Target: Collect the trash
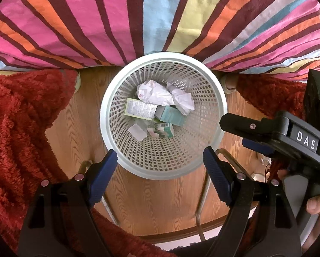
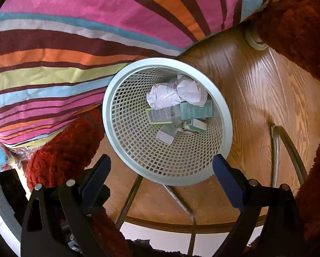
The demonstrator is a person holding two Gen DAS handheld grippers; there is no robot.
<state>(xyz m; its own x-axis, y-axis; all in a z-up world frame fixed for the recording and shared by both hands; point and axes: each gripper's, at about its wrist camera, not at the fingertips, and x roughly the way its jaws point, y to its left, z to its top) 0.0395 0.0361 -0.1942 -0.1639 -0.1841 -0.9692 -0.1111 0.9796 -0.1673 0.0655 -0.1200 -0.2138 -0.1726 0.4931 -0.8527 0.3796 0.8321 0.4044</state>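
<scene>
A round pale grey plastic mesh wastebasket [image 1: 164, 115] stands upright on the wood-grain floor [image 1: 155, 203], its open mouth facing up toward both cameras and its far rim, at twelve o'clock, touching the hanging edge of a striped multicoloured bedcover [image 1: 155, 15]. At the bottom of the basket lie two crumpled white paper balls [image 1: 157, 95] at about twelve o'clock, touching each other. Beneath them sits a pale yellow-green printed carton [image 1: 140, 109], its long axis running from nine to three o'clock, and beside it a teal carton [image 1: 170, 115] angled from ten toward four o'clock. A smaller green-and-white box [image 1: 163, 129] and a flat white scrap [image 1: 137, 131] lie nearest six o'clock. The left gripper [image 1: 160, 162] hangs over the basket's near rim with its blue-padded fingers [image 1: 105, 177] spread wide and nothing between them. The right gripper [image 2: 162, 169] is likewise above the near rim, fingers [image 2: 228, 182] wide apart and empty; in the left wrist view its black body comes in from three o'clock, one tip reaching the basket's rim. A shaggy red rug [image 1: 18, 128] spreads at nine o'clock, and thin metal chair legs [image 2: 276, 150] stand on the floor near the basket.
</scene>
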